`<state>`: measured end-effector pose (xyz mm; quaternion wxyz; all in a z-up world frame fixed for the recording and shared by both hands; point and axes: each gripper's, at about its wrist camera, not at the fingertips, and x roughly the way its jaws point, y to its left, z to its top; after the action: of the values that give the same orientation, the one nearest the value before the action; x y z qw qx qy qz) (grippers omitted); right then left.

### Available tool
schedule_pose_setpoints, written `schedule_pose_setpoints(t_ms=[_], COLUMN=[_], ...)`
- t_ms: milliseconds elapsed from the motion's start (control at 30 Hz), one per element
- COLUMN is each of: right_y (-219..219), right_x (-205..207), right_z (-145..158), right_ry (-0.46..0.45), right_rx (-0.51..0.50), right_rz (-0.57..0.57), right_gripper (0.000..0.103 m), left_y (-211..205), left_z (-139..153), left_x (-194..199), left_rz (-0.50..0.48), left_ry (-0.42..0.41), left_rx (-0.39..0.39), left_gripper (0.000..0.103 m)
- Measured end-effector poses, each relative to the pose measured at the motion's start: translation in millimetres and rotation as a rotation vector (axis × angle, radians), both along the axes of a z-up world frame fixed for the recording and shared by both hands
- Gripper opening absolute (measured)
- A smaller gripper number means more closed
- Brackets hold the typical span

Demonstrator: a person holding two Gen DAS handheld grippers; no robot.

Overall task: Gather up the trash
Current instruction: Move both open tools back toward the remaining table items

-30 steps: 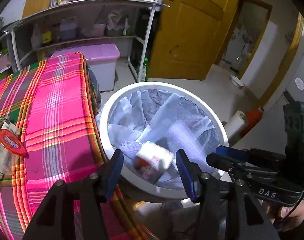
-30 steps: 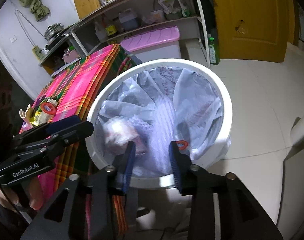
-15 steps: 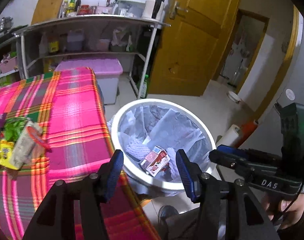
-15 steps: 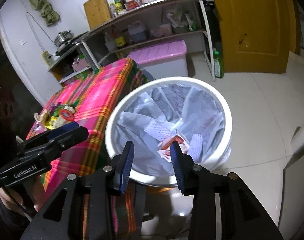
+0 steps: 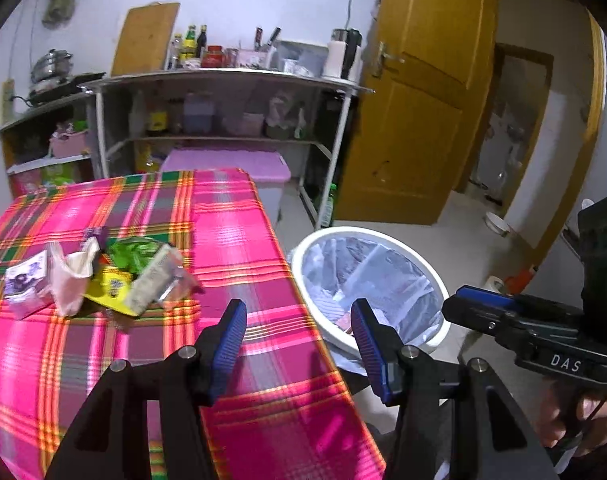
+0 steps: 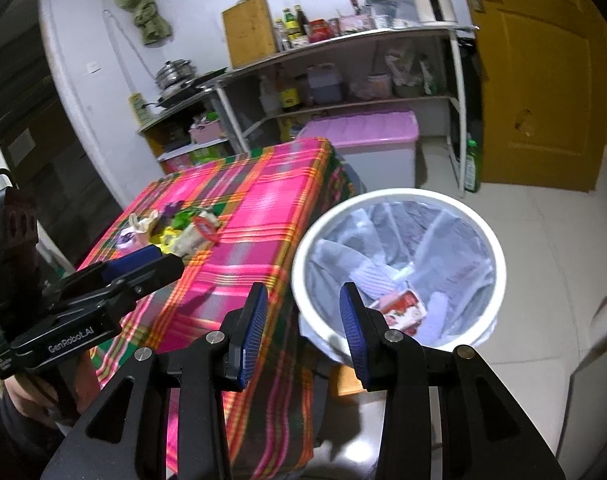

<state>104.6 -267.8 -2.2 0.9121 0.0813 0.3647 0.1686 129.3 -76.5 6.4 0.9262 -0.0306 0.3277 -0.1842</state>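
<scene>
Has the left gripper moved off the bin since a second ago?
Yes. The left gripper has pulled up and back from the white bin, now over the plaid tablecloth's edge.

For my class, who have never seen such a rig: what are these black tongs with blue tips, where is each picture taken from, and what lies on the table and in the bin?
A person holds one pair of tongs in each hand, each with a camera looking along its fingers. One picture is from the left tongs, the other from the right tongs. Both pairs are open and hold nothing. On the table, under a pink plaid cloth, lies a pile of wrappers. Beside it stands a white bin with a liner; a carton lies inside.
</scene>
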Motion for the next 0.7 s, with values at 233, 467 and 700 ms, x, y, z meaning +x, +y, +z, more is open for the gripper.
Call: schedule_pose_setpoints(t_ms=[233,467,700], right_y=[25,43,59], right_x=[-4,-2,2], right_z=[4,6,4], right_ry=[-0.015,-0.015,-0.006], right_rx=[-0.007,-0.011,-0.023], right_rz=[0.067,0.111,0.147], right_gripper=[0.048,0.049,0.049], left_y=[25,52,79], left_z=[4,3,-1], left_x=[-20,-33,-37], left_rz=[0.044,0.095,0.153], left_ry=[-0.020,-0.029,-0.022], left_rx=[0.000,0.004,-0.001], left_gripper=[0.054,0.054,0.054])
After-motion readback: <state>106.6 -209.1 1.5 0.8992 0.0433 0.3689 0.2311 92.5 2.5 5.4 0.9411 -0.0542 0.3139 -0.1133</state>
